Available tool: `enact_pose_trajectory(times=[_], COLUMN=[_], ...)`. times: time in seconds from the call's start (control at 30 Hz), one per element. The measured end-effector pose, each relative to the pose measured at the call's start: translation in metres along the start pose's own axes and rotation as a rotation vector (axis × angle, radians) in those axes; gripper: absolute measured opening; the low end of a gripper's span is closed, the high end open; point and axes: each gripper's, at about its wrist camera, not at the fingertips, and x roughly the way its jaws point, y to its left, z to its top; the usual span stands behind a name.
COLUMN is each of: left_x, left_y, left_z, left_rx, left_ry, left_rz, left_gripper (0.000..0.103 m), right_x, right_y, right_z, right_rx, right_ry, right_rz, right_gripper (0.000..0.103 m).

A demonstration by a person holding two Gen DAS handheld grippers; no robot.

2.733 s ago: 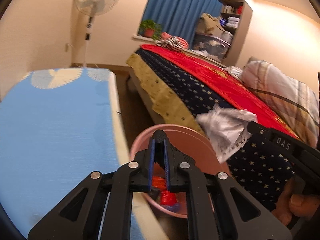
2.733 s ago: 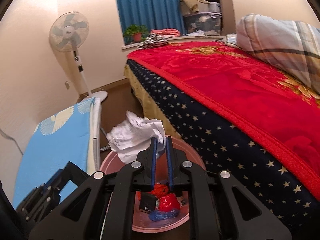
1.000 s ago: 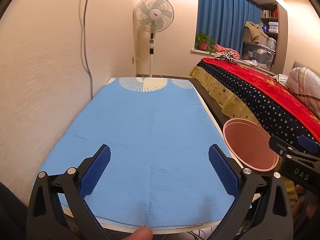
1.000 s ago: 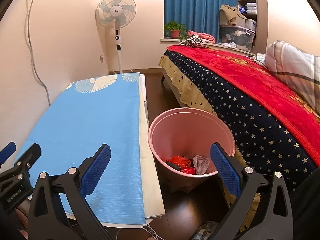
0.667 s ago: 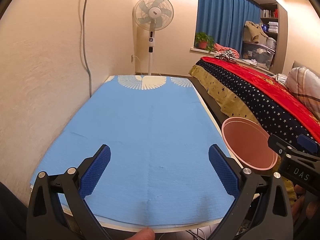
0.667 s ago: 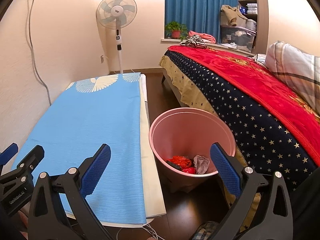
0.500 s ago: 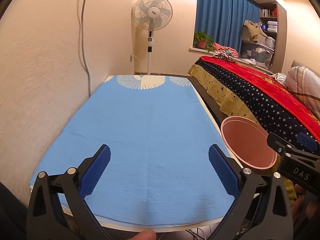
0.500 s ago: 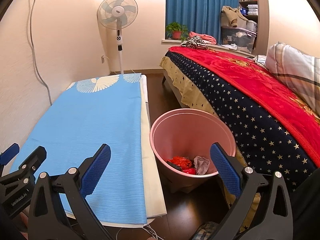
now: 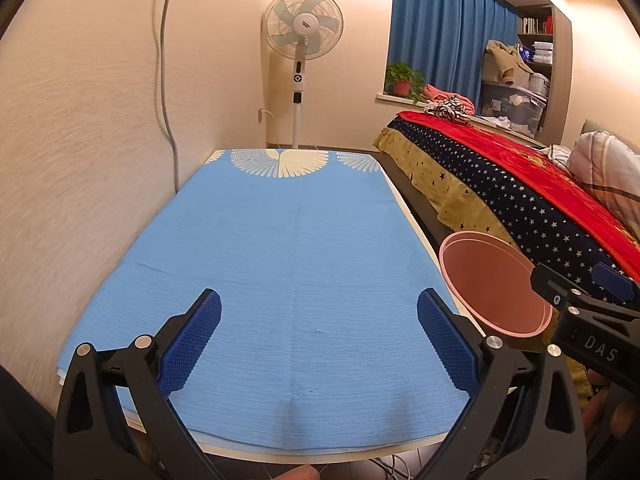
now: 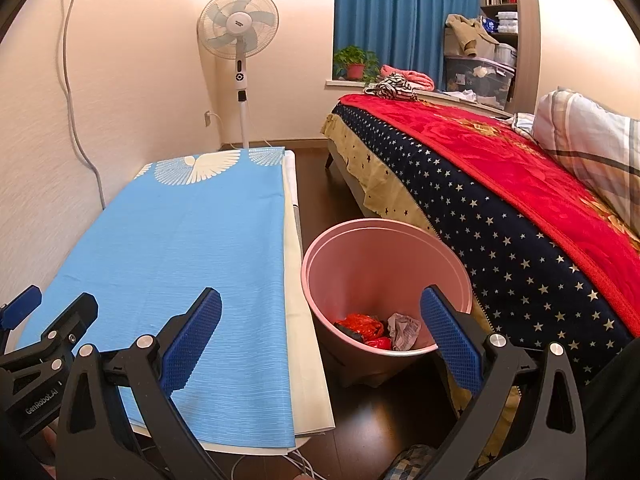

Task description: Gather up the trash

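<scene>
Left gripper point(image 9: 319, 342) is hovering level over the near end of the table point(image 9: 288, 248), jaws spread wide, nothing between the blue pads point(image 9: 191, 344). It is pointing straight down the table's length, toward the fan. A fingertip is showing at the bottom edge of the left view, below the table's near edge.

Right gripper point(image 10: 320, 342) is sitting just to the right of the left one, also released, jaws wide, gripping nothing. It is straddling the table's right edge and the bin point(image 10: 384, 280): left pad over the blue cloth point(image 10: 188, 248), right pad point(image 10: 448, 340) in front of the bin's near right rim. In the left view its body is showing at lower right, with part of a hand point(image 9: 616, 420) under it.

Bin is standing upright on the dark floor, between table and bed point(image 10: 500, 200), just beside both. Trash is lying in the bottom of it: red wrappers point(image 10: 362, 330) and a crumpled paper point(image 10: 404, 330), touching each other. Something dark is lying under the wrappers, can't tell what.

Cloth top is lying flat, white bird print at the far end.

Past the table: fan point(image 10: 239, 24) standing against the wall, then blue curtain point(image 10: 400, 20), a potted plant point(image 10: 356, 62) on the sill, shelves point(image 10: 496, 32) in the corner. Plaid pillow point(image 10: 592, 148) is lying at the right on the bed.
</scene>
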Motion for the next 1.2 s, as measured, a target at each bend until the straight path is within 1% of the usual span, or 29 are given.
enact_pose_trajectory(times=[0.77, 1.2], left_x=[-0.0013, 0.0009], left_y=[-0.0011, -0.0005], left_z=[-0.0015, -0.0009], left_rx=[0.002, -0.007], left_ry=[0.002, 0.006], left_rz=[-0.003, 0.008], left_gripper=[0.095, 0.095], right_x=[-0.0011, -0.0002], right_y=[0.0001, -0.0003], right_z=[-0.0009, -0.0014], right_rx=[-0.003, -0.009], right_ry=[0.003, 0.004], right_rz=[0.001, 0.0], right_gripper=[0.098, 0.098])
